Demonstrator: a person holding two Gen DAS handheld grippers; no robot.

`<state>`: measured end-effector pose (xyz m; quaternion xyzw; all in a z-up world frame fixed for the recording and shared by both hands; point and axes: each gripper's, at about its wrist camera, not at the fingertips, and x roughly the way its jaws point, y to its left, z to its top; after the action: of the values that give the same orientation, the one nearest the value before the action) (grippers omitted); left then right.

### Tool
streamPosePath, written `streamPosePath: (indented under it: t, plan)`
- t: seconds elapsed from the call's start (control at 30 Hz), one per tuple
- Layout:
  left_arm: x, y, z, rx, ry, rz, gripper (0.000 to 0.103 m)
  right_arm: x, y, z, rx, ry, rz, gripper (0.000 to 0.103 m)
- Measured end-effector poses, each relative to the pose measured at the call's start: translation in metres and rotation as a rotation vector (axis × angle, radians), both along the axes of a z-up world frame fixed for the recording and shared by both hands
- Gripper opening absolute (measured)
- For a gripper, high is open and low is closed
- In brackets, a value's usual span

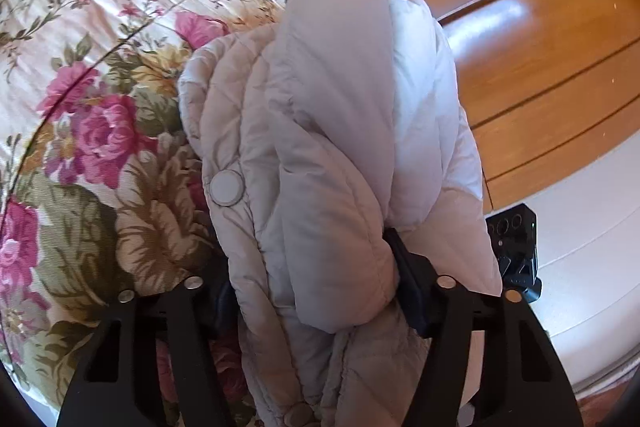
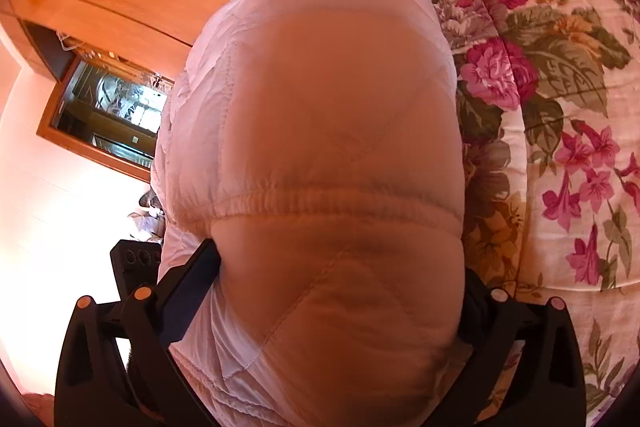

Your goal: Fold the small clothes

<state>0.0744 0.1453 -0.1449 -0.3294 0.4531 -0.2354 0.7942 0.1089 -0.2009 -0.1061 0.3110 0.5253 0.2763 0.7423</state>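
Between both pairs of jaws hangs the pale grey-white quilted puffer jacket (image 1: 320,155), bunched into a thick roll whose long axis runs forward, away from each camera. Left gripper (image 1: 316,291) clamps it near the snap-button edge; right gripper (image 2: 340,287) clamps the elastic-hemmed bulk (image 2: 320,207). Floral quilted bedspread (image 1: 92,115) lies just beside the bundle, on the left gripper's outer side, so lowering probably goes that way.

Jacket (image 1: 320,155): quilted, smooth matt cloth, between gripper fingers. Bedspread (image 1: 80,99) beside it: printed woven cloth. Wardrobe (image 1: 520,7) ahead: glossy wood.
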Motion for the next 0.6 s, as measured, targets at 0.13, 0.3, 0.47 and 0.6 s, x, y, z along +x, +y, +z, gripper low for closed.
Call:
streamPosePath:
  t: [0.13, 0.3, 0.47, 0.6]
  plan:
    - [-0.005, -0.009, 0.009, 0.001, -0.022, -0.032, 0.045, -0.008, 0.011, 0.016, -0.069, -0.088, 0.023, 0.081]
    - [-0.011, -0.011, 0.018, -0.012, -0.057, -0.043, 0.040, -0.023, 0.019, 0.034, -0.136, -0.213, 0.025, 0.068]
    - [-0.014, -0.016, 0.028, 0.020, -0.100, -0.044, 0.037, -0.035, 0.025, 0.042, -0.196, -0.306, 0.022, 0.064]
    - [-0.010, -0.029, 0.039, 0.074, -0.132, -0.064, 0.035, -0.041, 0.029, 0.053, -0.280, -0.405, 0.020, 0.061]
